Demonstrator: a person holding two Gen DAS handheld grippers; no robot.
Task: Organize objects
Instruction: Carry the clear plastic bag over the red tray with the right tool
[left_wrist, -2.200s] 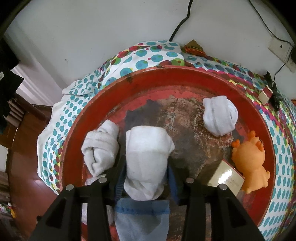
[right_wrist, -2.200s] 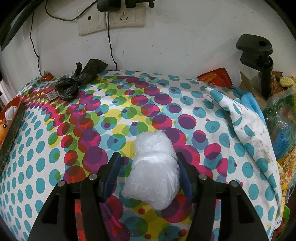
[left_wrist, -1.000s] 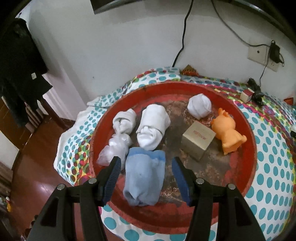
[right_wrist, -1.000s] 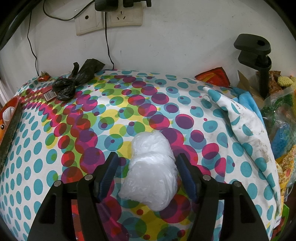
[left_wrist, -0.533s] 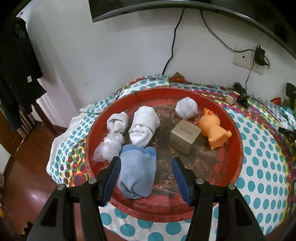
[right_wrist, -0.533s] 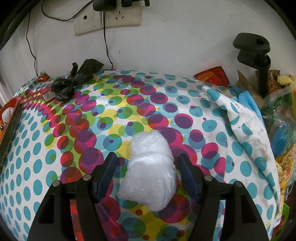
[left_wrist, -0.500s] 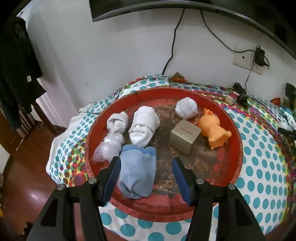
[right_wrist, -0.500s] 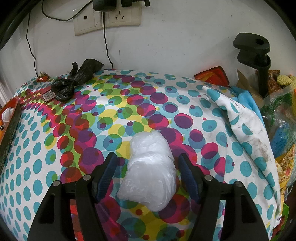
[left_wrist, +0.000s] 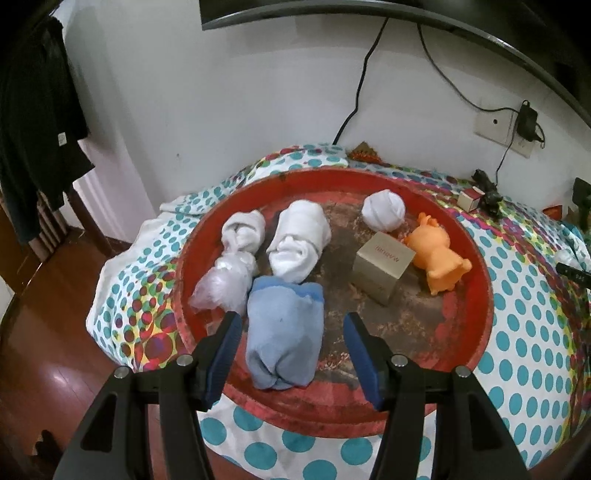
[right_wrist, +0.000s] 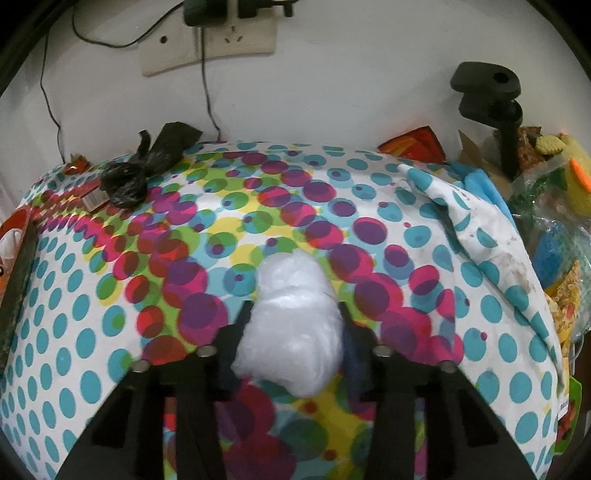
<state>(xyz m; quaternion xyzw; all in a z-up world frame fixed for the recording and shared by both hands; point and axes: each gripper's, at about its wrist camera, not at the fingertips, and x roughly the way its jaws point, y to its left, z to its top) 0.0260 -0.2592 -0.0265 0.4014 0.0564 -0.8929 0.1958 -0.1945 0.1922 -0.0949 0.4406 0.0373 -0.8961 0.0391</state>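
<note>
White crinkly plastic bundle (right_wrist: 291, 325) sits squeezed between my right gripper (right_wrist: 291, 332), jaws just closed on it, long axis running away from me, red tray (left_wrist: 476, 295) far off left.

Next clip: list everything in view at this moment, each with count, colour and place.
tray: 1, red, on the dotted cloth
white sock rolls: 3, inside tray, left and rear
blue sock: 1, tray front
bagged bundle: 1, clear plastic, tray left
box: 1, gold, tray centre-right
toy: 1, orange, right of box
cloth: 1, white, multicoloured dots, covering surface
plastic bundle: 1, white, on cloth
black bag: 1, near wall
clamp: 1, black, far right
left gripper: jaws open above tray front
right gripper: jaws just closed on plastic bundle
</note>
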